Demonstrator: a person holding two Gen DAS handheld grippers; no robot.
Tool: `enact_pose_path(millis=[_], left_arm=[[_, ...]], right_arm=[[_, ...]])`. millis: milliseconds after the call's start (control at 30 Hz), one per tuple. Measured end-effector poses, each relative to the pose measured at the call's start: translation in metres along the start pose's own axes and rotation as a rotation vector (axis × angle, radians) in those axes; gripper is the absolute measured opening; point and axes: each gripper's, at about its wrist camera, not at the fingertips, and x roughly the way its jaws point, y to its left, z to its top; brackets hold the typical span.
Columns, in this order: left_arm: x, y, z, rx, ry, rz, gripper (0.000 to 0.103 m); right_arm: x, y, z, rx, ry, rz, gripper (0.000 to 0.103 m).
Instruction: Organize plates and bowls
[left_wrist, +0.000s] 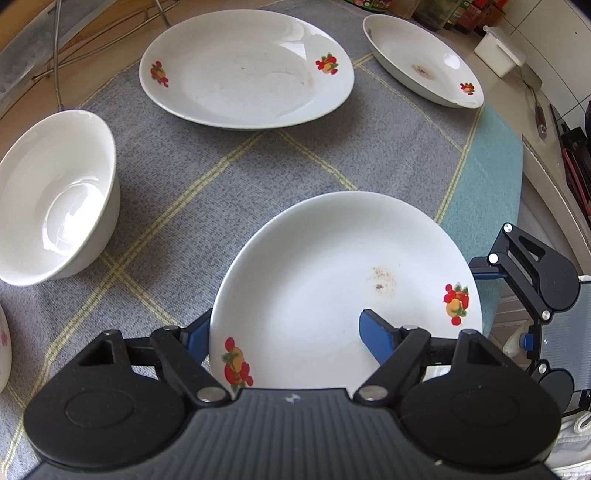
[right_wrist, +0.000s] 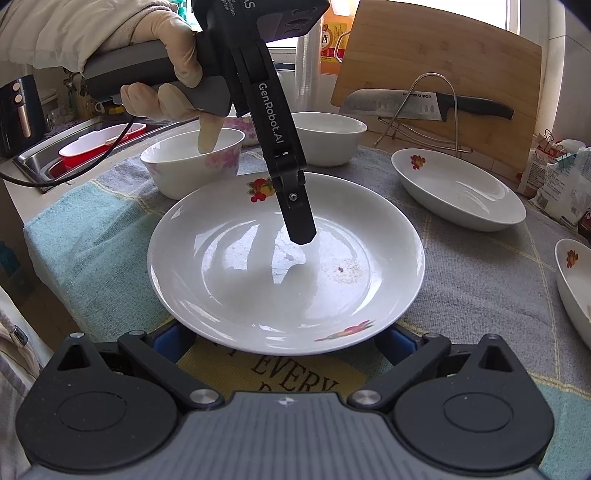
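The near plate (left_wrist: 343, 288) lies at the lower centre, on the grey cloth (left_wrist: 207, 177). Our left gripper (left_wrist: 288, 332) stands half open astride its rim, not pressing. We should close gently, then lift level. The right gripper (right_wrist: 284, 339): we cannot tell.

A grey checked cloth (right_wrist: 480, 280) covers the counter; upper right, a wooden cutting board (right_wrist: 443, 59) leans beneath a bright window (right_wrist: 532, 14); a steel sink (right_wrist: 55, 155) sits left.

I see a white plate (right_wrist: 286, 266) with red-and-yellow fruit prints, a white bowl (left_wrist: 55, 195), and a grey cloth (left_wrist: 207, 173) with yellow checks.
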Motion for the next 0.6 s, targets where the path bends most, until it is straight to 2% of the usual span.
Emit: enact_pose_path(millis=[600], left_arm=[[-0.0030, 0.0018, 0.0036, -0.010, -0.009, -0.013, 0.080]], right_arm=[[0.0023, -0.0042, 0.0035, 0.010, 0.041, 0.011, 0.103]])
